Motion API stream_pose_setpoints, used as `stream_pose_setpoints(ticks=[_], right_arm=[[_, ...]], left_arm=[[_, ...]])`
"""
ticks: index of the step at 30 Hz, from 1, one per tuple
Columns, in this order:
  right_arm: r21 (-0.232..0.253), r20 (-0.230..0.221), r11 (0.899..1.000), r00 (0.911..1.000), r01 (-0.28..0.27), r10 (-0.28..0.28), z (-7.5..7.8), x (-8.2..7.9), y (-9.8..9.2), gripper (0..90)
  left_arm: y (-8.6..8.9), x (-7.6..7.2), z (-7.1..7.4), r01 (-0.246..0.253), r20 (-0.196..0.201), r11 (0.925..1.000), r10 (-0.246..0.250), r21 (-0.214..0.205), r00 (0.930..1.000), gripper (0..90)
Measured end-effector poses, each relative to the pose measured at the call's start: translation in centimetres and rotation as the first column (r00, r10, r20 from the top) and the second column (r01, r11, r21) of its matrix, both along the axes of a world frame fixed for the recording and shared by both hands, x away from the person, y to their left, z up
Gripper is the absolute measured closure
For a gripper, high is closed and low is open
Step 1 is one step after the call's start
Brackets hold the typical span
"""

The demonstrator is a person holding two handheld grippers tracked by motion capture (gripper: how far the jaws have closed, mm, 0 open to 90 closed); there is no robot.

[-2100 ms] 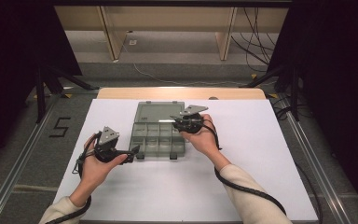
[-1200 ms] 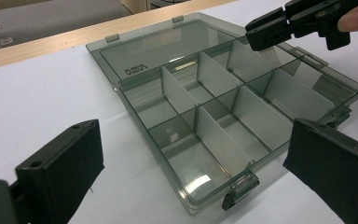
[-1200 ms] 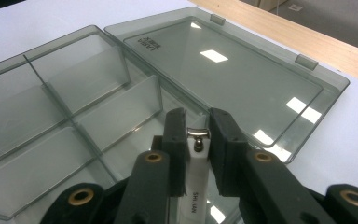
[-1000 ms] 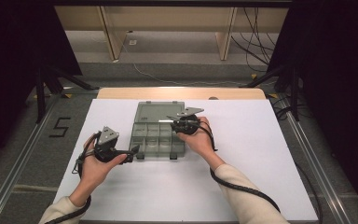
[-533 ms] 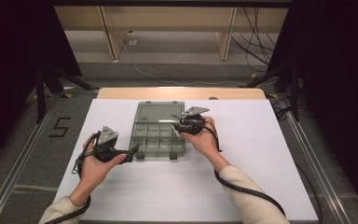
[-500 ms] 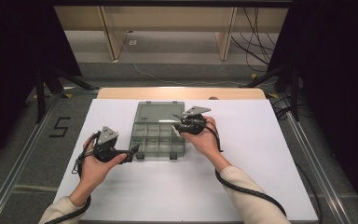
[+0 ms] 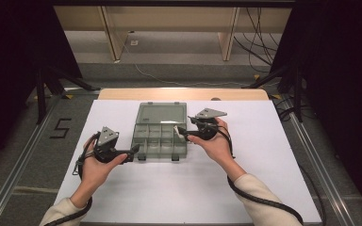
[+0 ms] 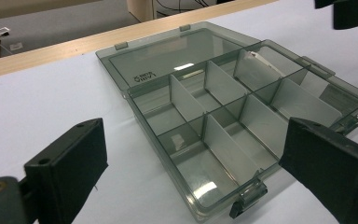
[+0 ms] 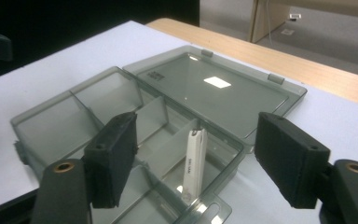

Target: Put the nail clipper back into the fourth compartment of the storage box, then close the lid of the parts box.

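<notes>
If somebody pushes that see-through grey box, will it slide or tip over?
Probably slide. The box lies low and flat on the smooth white table, with its lid folded back flat, so tipping looks unlikely. It seems thin plastic and nearly bare inside, so likely light. The small white stick leaning in one compartment might topple over.

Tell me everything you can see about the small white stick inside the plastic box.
The white stick is slim, flat and glossy, plastic by its look, with tiny dark print on its face. It stands tilted in one compartment of the open grey box, lower end on the floor, upper end leaning on a divider. It lies between the right gripper pads, which do not touch it.
</notes>
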State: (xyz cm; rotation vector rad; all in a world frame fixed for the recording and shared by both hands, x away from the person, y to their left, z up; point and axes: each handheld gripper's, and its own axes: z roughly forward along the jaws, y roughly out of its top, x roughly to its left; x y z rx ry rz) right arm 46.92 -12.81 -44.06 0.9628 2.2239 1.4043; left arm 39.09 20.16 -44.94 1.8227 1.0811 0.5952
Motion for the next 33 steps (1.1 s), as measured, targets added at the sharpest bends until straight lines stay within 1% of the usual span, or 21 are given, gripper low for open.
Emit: stream_pose_setpoints(ticks=[2, 5, 6, 7, 8, 9, 10, 13, 14, 15, 17, 19, 21, 23, 25, 26, 27, 30, 31, 32, 33], right_arm=[[0.014, 0.014, 1.0, 0.9999, 0.007, -0.007, 0.3, -0.5, -0.4, 29.3], [0.027, 0.012, 1.0, 0.9999, 0.01, -0.011, 0.5, -1.0, -0.9, 28.7], [0.027, 0.019, 1.0, 0.9997, 0.013, -0.014, 0.5, -1.1, -1.1, 28.7], [0.035, 0.005, 0.999, 0.9999, 0.014, -0.015, 0.6, -1.3, -1.2, 28.7], [0.028, 0.012, 1.0, 0.9998, 0.013, -0.013, 0.6, -1.4, -1.4, 28.6], [0.031, 0.005, 0.999, 0.9998, 0.017, -0.018, 0.7, -1.5, -1.6, 28.6], [0.032, 0.021, 0.999, 0.9996, 0.016, -0.017, 0.6, -1.5, -1.6, 28.5], [0.029, 0.006, 0.999, 0.9998, 0.019, -0.02, 0.6, -1.9, -2.0, 28.5], [0.025, 0.009, 0.999, 0.9998, 0.02, -0.02, 0.6, -1.9, -2.0, 28.5], [0.032, 0.023, 0.999, 0.9995, 0.02, -0.021, 0.5, -1.9, -2.1, 28.4], [0.035, 0.008, 0.999, 0.9996, 0.025, -0.026, 0.6, -2.2, -2.2, 28.5], [0.037, 0.024, 0.999, 0.9994, 0.024, -0.025, 0.6, -2.2, -2.3, 28.5], [0.035, 0.015, 0.999, 0.9997, 0.02, -0.02, 0.6, -2.3, -2.4, 28.7], [0.042, 0.022, 0.999, 0.9996, 0.016, -0.017, 0.6, -2.4, -2.5, 28.7], [0.043, 0.005, 0.999, 0.9998, 0.019, -0.019, 0.7, -2.6, -2.5, 28.6], [0.046, 0.024, 0.999, 0.9995, 0.021, -0.022, 0.7, -2.6, -2.6, 28.5], [0.045, 0.026, 0.999, 0.9994, 0.02, -0.021, 0.8, -2.7, -2.6, 28.4], [0.059, 0.038, 0.998, 0.999, 0.022, -0.024, 0.9, -3.0, -2.9, 28.3], [0.06, 0.038, 0.998, 0.999, 0.023, -0.025, 1.0, -3.2, -3.0, 28.3], [0.062, 0.024, 0.998, 0.9994, 0.023, -0.025, 1.0, -3.4, -3.1, 28.3], [0.066, 0.026, 0.998, 0.9995, 0.018, -0.02, 0.9, -3.6, -3.2, 28.3]], left_arm=[[0.0, 0.0, 0.0, 0.0, 0.005, 1.0, 0.0, 0.001, 1.0, 6.4], [0.0, 0.1, 0.0, 0.005, 0.012, 0.9999, -0.005, 0.01, 0.9999, 7.0], [0.0, 0.1, 0.0, 0.005, 0.012, 0.9999, -0.005, 0.011, 0.9999, 7.2], [-0.1, 0.1, 0.0, -0.001, 0.01, 1.0, 0.001, 0.003, 1.0, 7.4], [0.0, 0.1, 0.0, -0.001, 0.01, 1.0, 0.001, 0.003, 0.9999, 7.7], [0.0, 0.1, 0.0, -0.001, 0.011, 1.0, 0.001, 0.005, 0.9999, 7.9], [0.0, 0.1, 0.0, 0.001, 0.012, 1.0, -0.001, 0.005, 0.9999, 8.0], [-0.1, 0.0, 0.0, -0.002, 0.009, 1.0, 0.002, -0.003, 1.0, 8.2], [-0.1, 0.0, 0.0, -0.001, 0.01, 1.0, 0.001, -0.003, 0.9999, 8.3], [-0.1, 0.0, 0.1, 0.0, 0.011, 1.0, 0.0, -0.003, 0.9999, 8.3], [-0.1, 0.1, 0.1, 0.003, 0.01, 1.0, -0.003, -0.006, 0.9999, 8.4], [-0.1, 0.1, 0.1, 0.005, 0.011, 1.0, -0.005, -0.002, 0.9999, 8.3], [0.0, 0.1, 0.1, 0.003, 0.013, 1.0, -0.003, 0.008, 0.9999, 8.4], [-0.1, 0.1, 0.1, 0.004, 0.013, 1.0, -0.004, 0.005, 0.9999, 8.4], [-0.1, 0.1, 0.1, 0.001, 0.013, 1.0, -0.001, -0.003, 0.9999, 8.4], [-0.1, 0.1, 0.1, 0.003, 0.013, 1.0, -0.003, -0.005, 0.9999, 8.4], [0.0, 0.2, 0.2, 0.0, 0.019, 1.0, 0.0, 0.001, 0.9998, 8.4], [0.0, 0.2, 0.2, -0.004, 0.016, 1.0, 0.004, -0.008, 0.9999, 8.4], [0.0, 0.2, 0.2, -0.004, 0.017, 1.0, 0.004, -0.004, 0.9998, 8.6], [0.1, 0.2, 0.2, -0.005, 0.017, 1.0, 0.005, -0.001, 0.9998, 8.9], [0.0, 0.2, 0.2, -0.012, 0.013, 0.9999, 0.012, -0.011, 0.9998, 8.9]])
